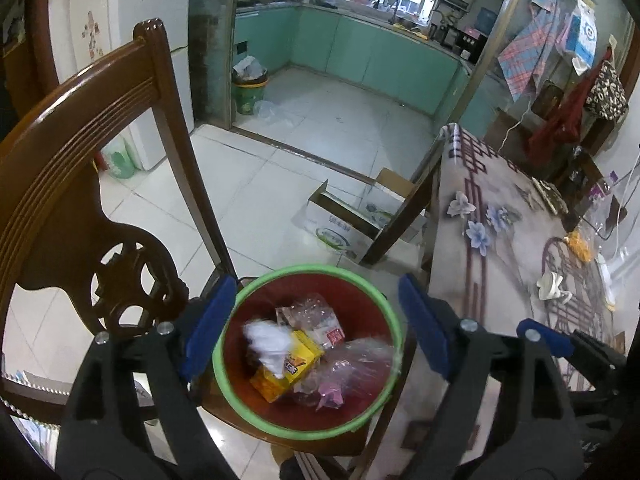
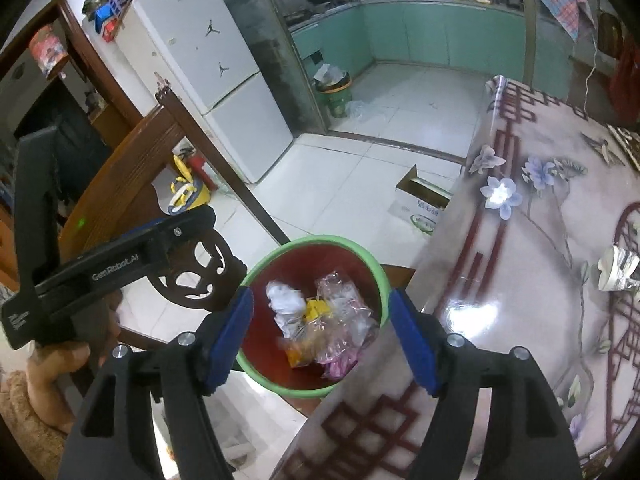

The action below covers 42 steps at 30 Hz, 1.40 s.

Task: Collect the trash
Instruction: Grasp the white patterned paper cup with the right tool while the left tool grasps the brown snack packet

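A red bin with a green rim [image 1: 380,300] [image 2: 376,264] stands on a wooden chair seat beside the table. It holds a crumpled white tissue [image 1: 268,340] [image 2: 286,300], a yellow box [image 1: 288,368] [image 2: 316,308] and clear and pink plastic wrappers [image 1: 344,376] [image 2: 344,320]. My left gripper [image 1: 316,328] is open and empty above the bin. My right gripper [image 2: 320,340] is open and empty above it too. A white crumpled scrap [image 1: 550,286] [image 2: 618,270] lies on the table.
The wooden chair back [image 1: 80,160] [image 2: 128,176] rises at left. The table with a flowered cloth [image 1: 500,240] [image 2: 540,280] fills the right. An open cardboard box [image 1: 352,220] [image 2: 420,200] sits on the tiled floor. A green kitchen bin [image 1: 248,88] [image 2: 334,92] stands farther back.
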{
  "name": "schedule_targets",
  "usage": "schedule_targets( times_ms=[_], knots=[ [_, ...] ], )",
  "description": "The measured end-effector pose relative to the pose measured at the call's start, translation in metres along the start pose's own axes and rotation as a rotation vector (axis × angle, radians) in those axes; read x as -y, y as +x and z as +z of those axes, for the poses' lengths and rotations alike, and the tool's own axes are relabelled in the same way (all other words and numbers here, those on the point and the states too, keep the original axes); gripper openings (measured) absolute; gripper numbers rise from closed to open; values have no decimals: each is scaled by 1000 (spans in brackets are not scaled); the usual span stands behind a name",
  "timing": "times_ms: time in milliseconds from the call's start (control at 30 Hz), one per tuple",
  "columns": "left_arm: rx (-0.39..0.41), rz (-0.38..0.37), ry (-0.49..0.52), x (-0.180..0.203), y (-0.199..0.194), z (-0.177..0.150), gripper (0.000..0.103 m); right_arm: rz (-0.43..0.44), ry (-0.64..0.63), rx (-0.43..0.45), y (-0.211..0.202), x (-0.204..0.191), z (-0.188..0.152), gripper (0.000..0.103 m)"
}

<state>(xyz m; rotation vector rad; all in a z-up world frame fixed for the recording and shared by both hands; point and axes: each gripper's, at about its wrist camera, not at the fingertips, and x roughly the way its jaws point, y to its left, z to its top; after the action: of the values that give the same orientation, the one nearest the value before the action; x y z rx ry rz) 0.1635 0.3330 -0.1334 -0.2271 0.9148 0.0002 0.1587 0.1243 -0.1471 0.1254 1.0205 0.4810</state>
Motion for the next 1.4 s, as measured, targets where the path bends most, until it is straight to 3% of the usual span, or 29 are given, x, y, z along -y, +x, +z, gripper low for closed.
schedule_targets(
  times_ms=[167, 333, 567, 600, 767, 1000, 1233, 1400],
  knots=[
    [8, -14, 10, 7, -6, -2, 81, -36, -18, 3, -16, 12, -7, 71],
    [13, -14, 48, 23, -14, -14, 81, -61, 42, 21, -39, 42, -29, 71],
    [11, -47, 97, 71, -28, -38, 83, -93, 118, 28, -73, 96, -57, 71],
    [9, -55, 112, 81, -30, -45, 88, -101, 119, 30, -79, 105, -60, 71],
    [-29, -107, 148, 132, -32, -77, 90, -174, 120, 54, -122, 164, -73, 71],
    [-106, -179, 274, 228, -23, -130, 95, -254, 159, 58, -172, 248, -101, 74],
    [-173, -322, 407, 322, -17, -184, 95, -276, 158, 34, -184, 299, -110, 74],
    [-198, -317, 572, 372, -1, -219, 95, -257, 18, 0, -169, 317, -80, 77]
  ],
)
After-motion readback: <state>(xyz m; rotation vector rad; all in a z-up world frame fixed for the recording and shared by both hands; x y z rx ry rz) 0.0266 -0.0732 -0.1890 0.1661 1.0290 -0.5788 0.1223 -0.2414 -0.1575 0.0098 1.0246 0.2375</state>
